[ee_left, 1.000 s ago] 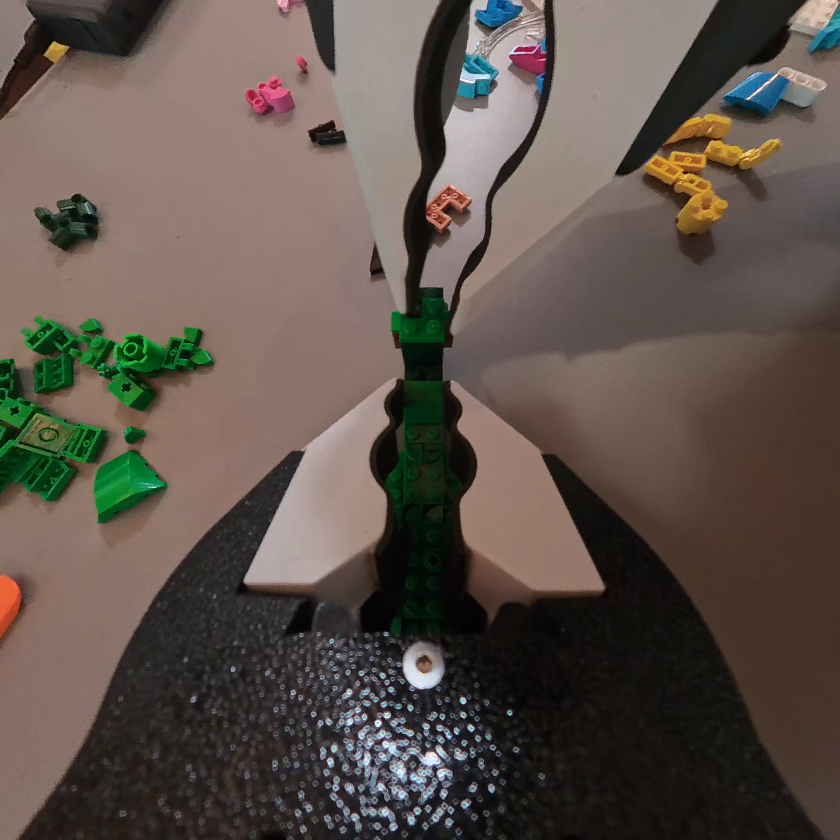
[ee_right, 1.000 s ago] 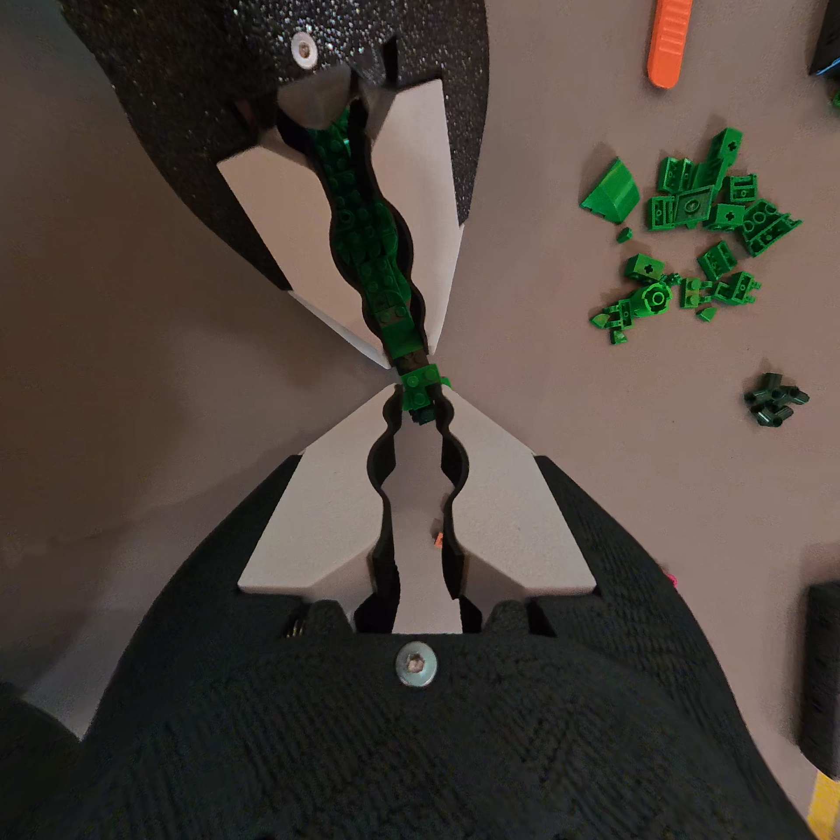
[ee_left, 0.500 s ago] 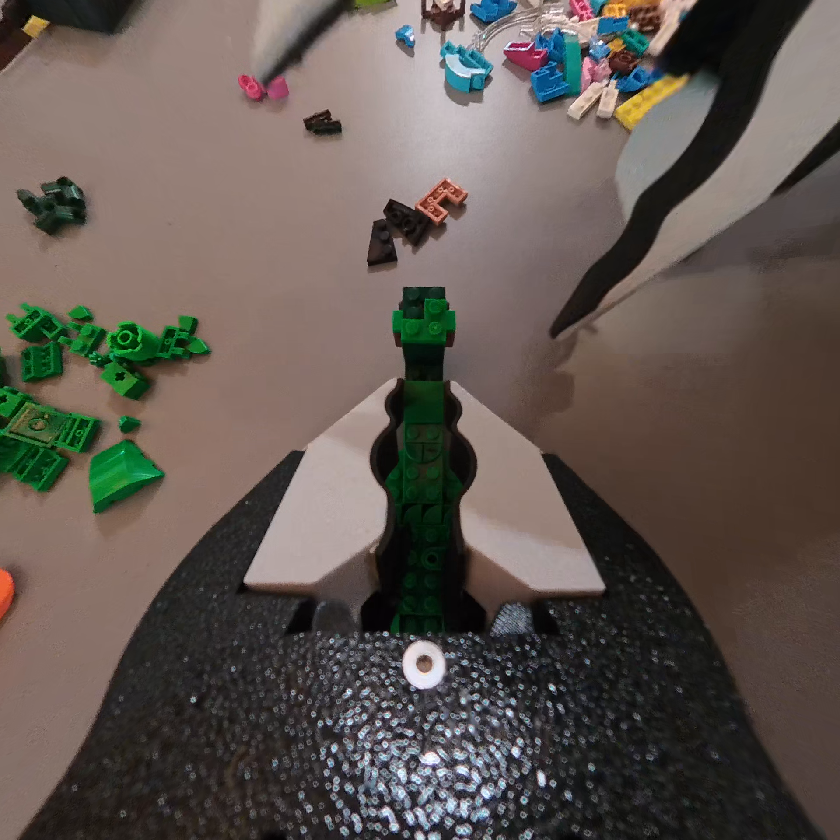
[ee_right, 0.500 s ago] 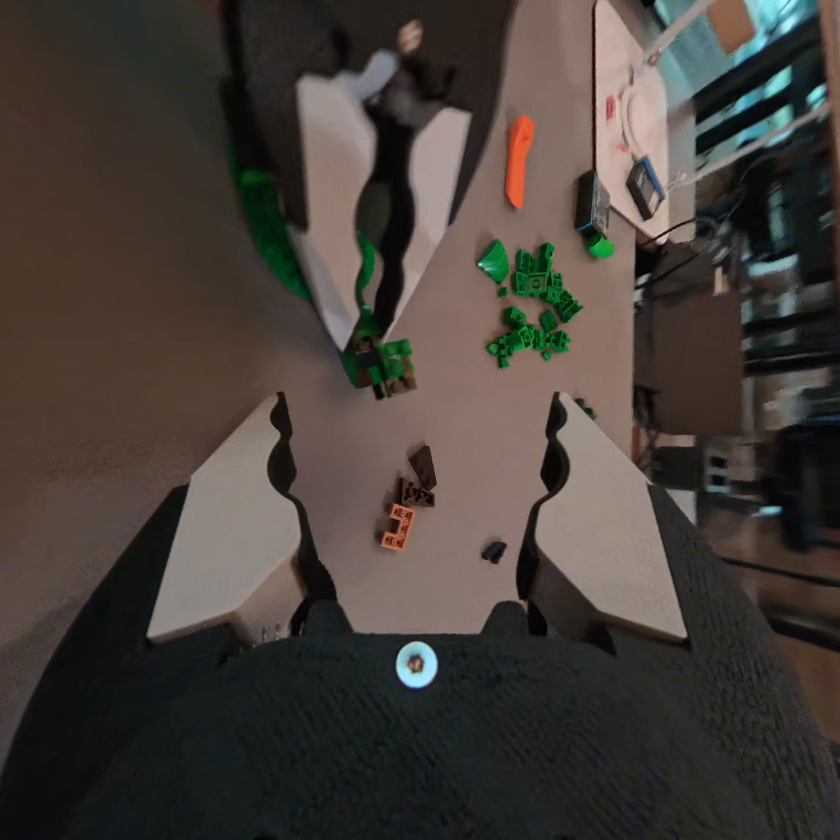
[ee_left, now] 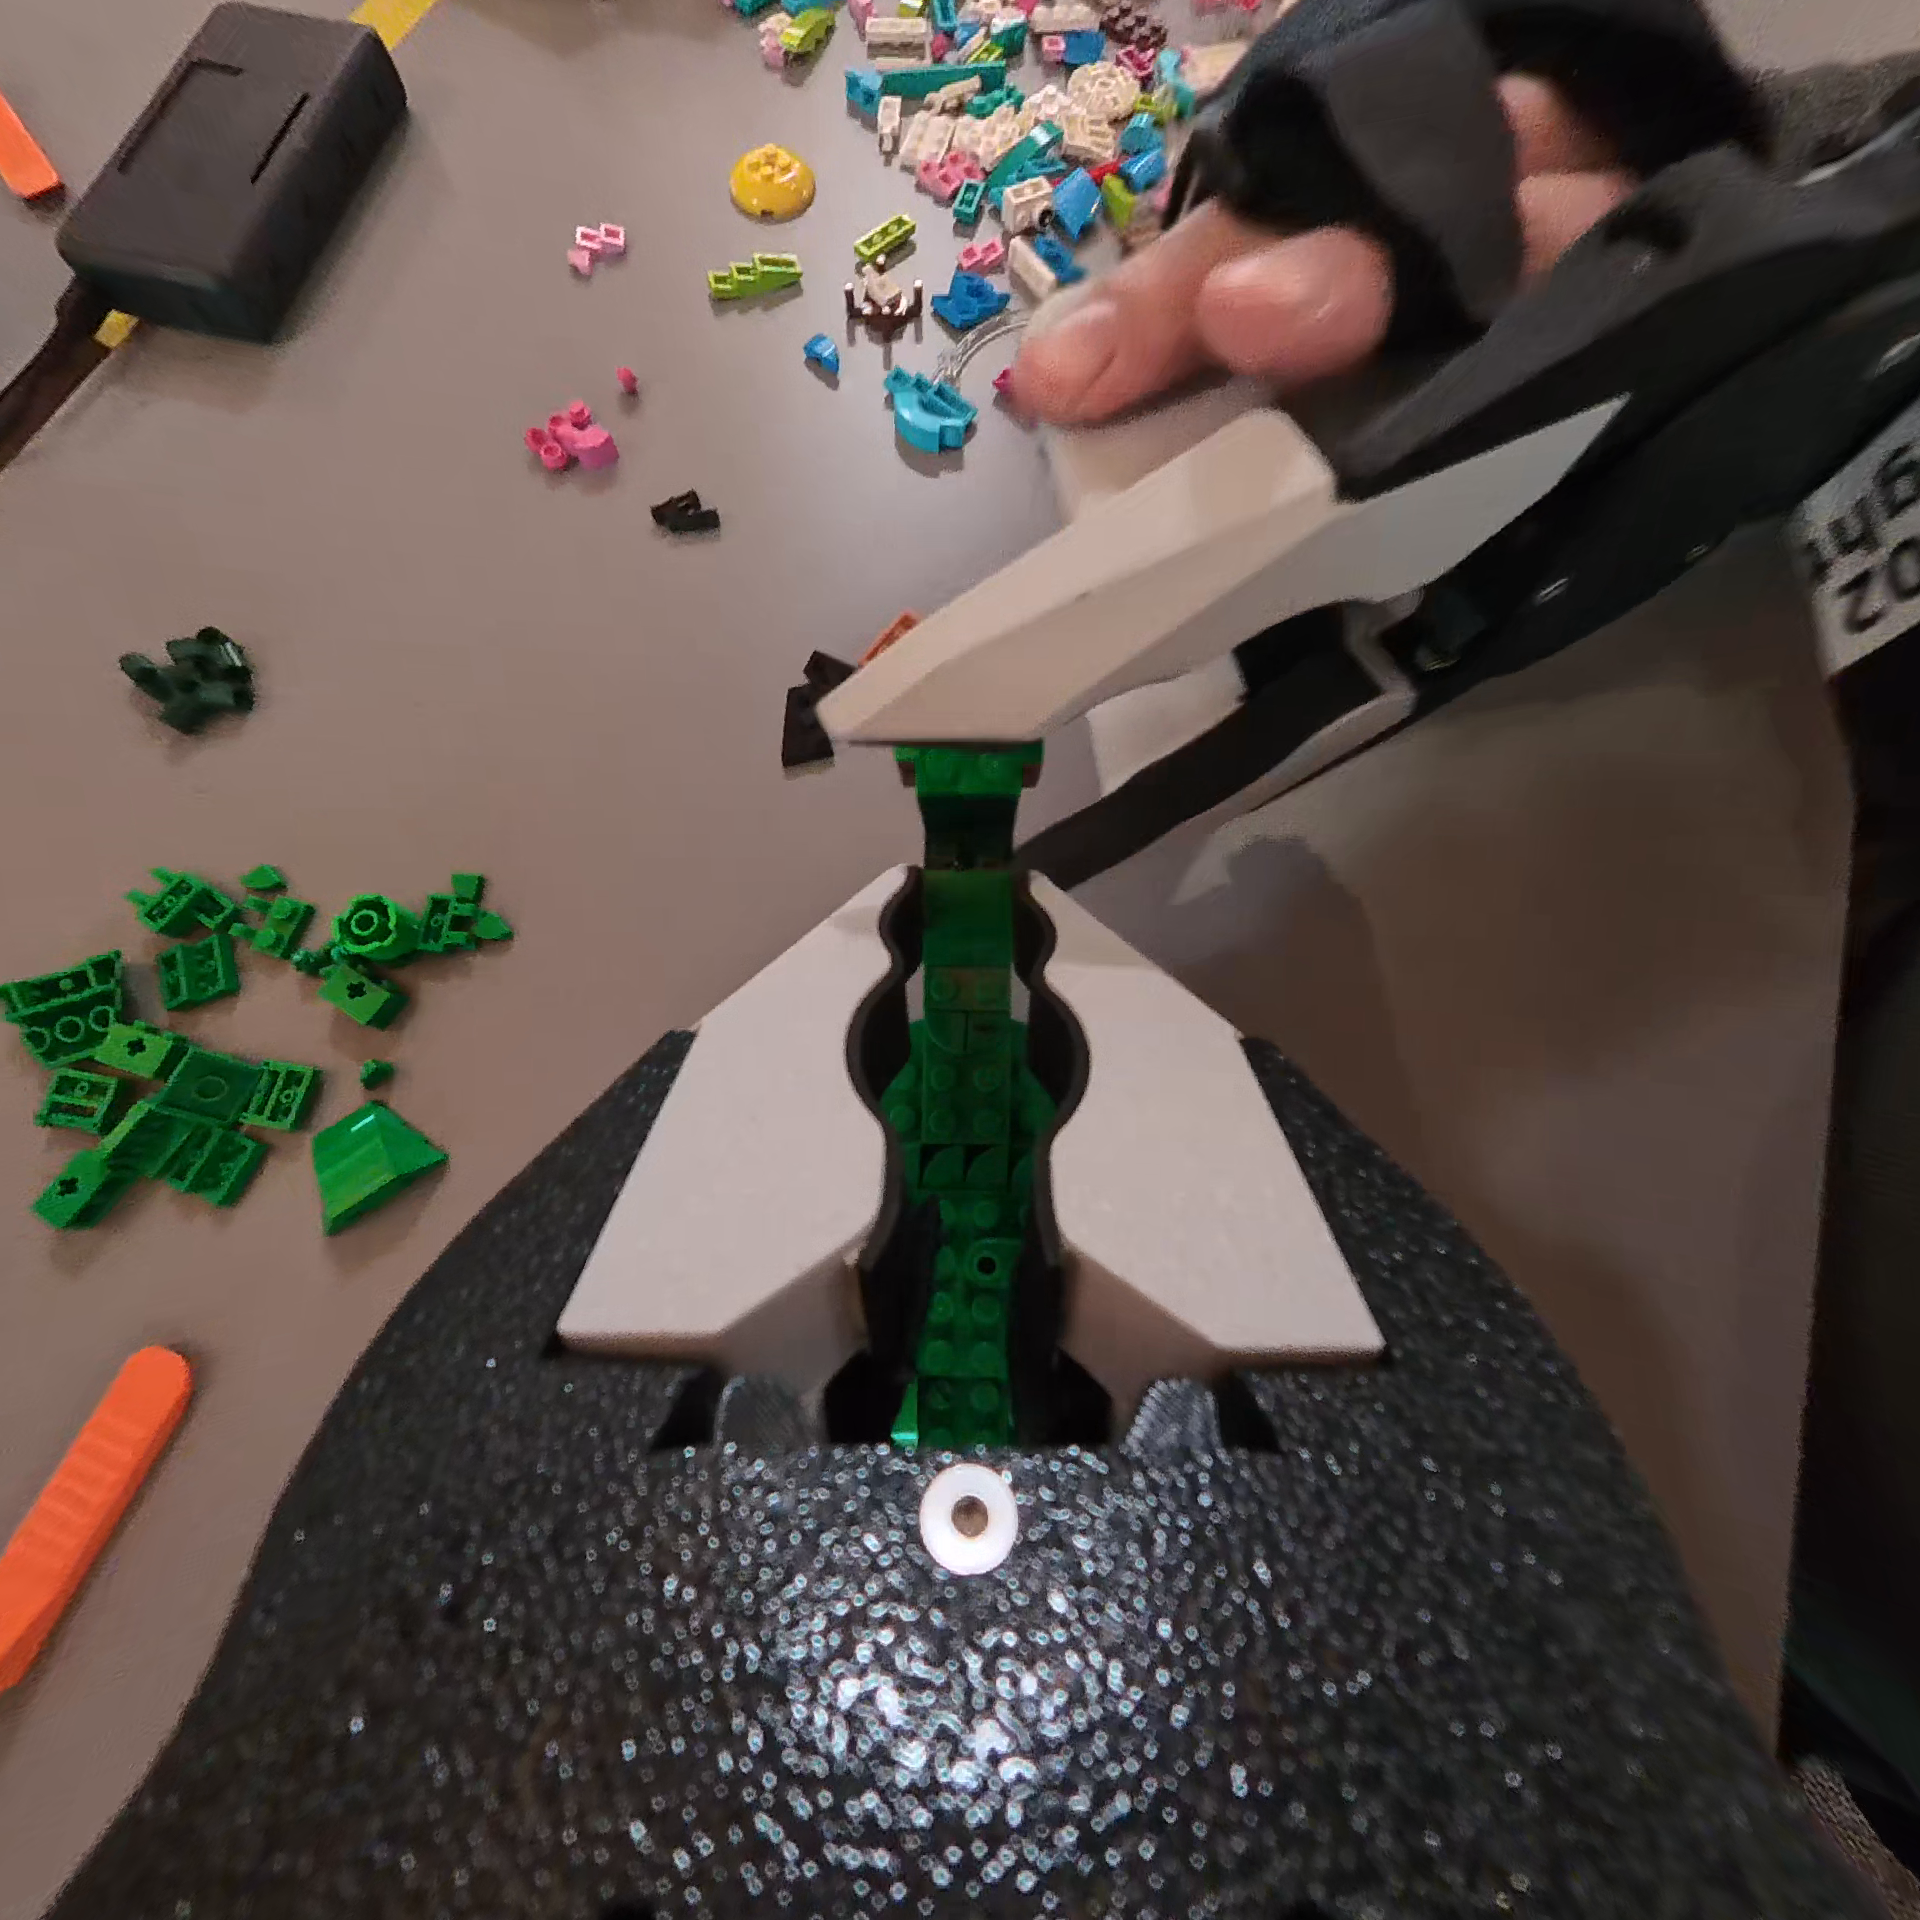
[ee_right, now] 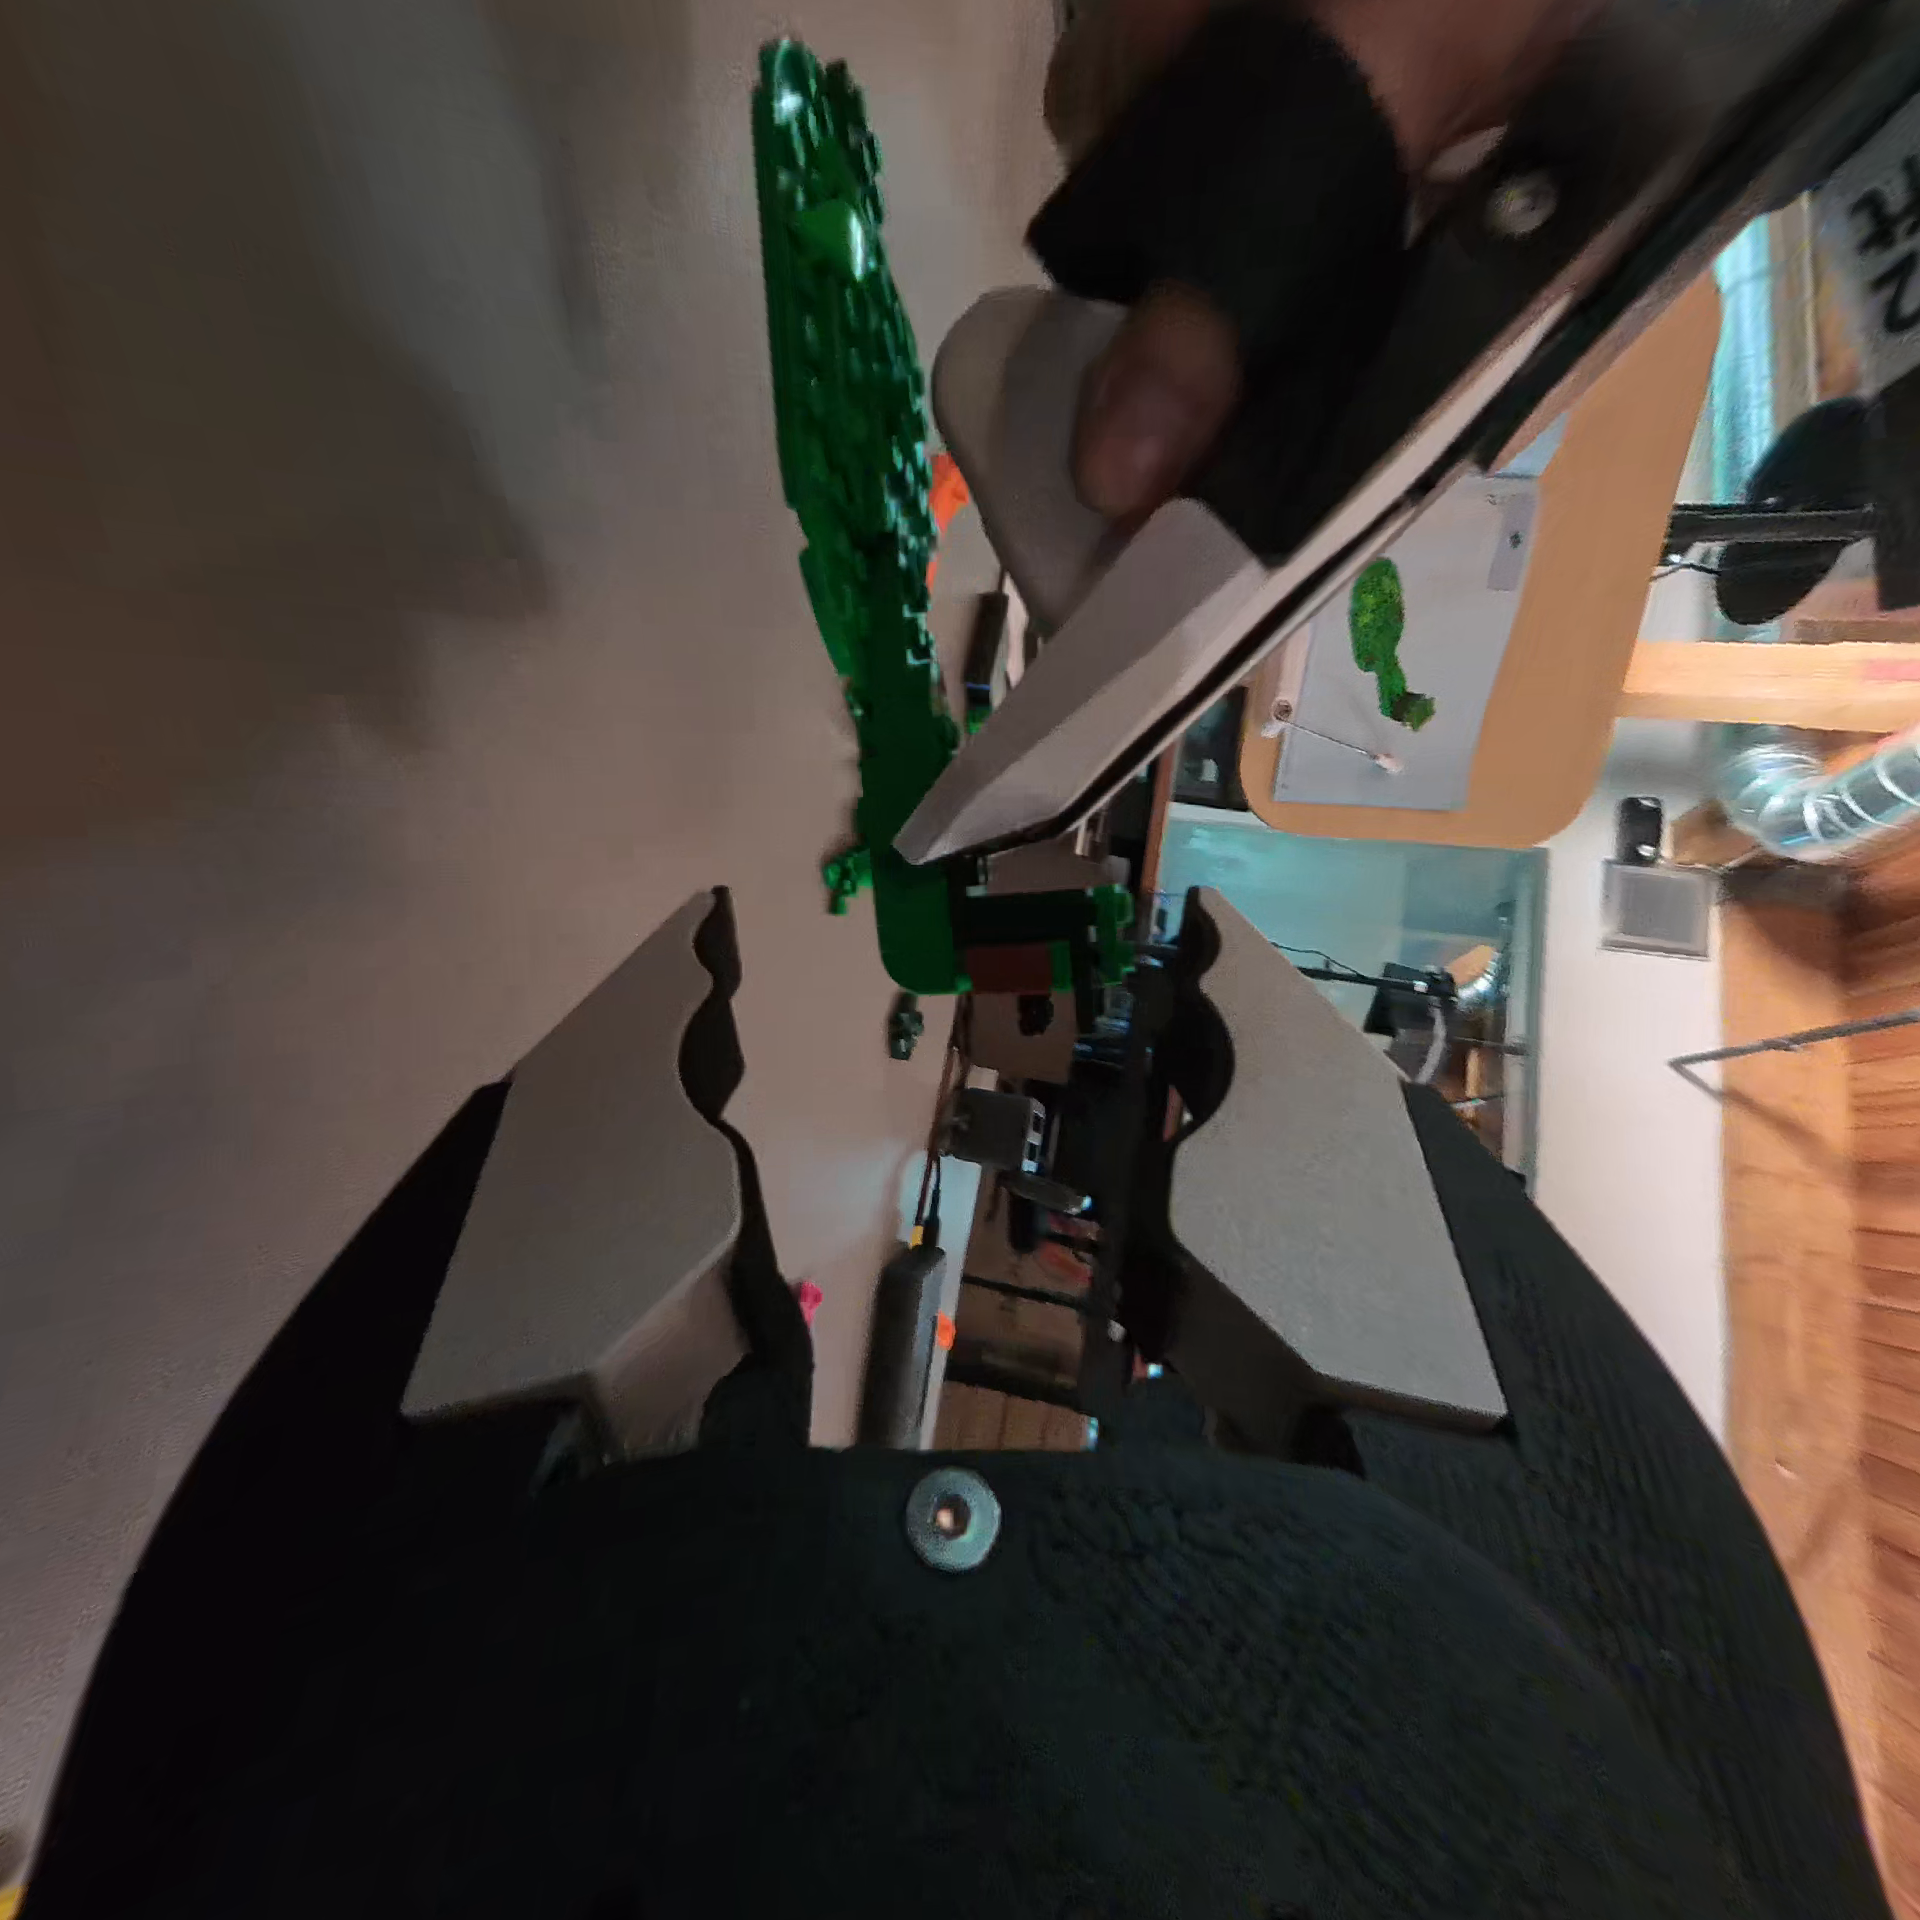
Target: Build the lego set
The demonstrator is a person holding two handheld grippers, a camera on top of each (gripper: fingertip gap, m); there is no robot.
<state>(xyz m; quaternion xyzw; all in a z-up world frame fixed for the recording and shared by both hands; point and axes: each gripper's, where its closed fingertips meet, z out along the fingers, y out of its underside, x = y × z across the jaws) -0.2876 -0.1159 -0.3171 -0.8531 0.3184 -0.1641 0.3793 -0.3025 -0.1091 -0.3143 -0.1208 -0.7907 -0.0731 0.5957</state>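
Observation:
My left gripper [ee_left: 971, 883] is shut on a long green lego build [ee_left: 966, 1143], held edge-on between its two pads with the tip sticking out ahead. My right gripper [ee_left: 935, 800] comes in from the upper right, rolled on its side, one finger [ee_left: 1039, 644] above the tip and one below. In the right wrist view my right gripper [ee_right: 956, 904] is wide open. The build's tip [ee_right: 997, 935], with dark green and brown bricks, stands between its fingers without either pad pressing on it. The left gripper [ee_right: 935, 842] and the rest of the build [ee_right: 852, 416] show beyond.
Loose green bricks [ee_left: 208, 1060] and an orange brick separator [ee_left: 94, 1475] lie at the left. Dark green pieces [ee_left: 192, 675], pink pieces [ee_left: 571, 436] and a black box [ee_left: 229, 177] lie farther back. A heap of mixed coloured bricks [ee_left: 1018, 135] lies at the top. A gloved hand [ee_left: 1247, 301] holds the right gripper. Less than 4 cm separates the two grippers' tips.
My right gripper was shut on the build's tip, then opened wide, drew back, rolled onto its side and came back around the tip. My left gripper kept its hold on the build.

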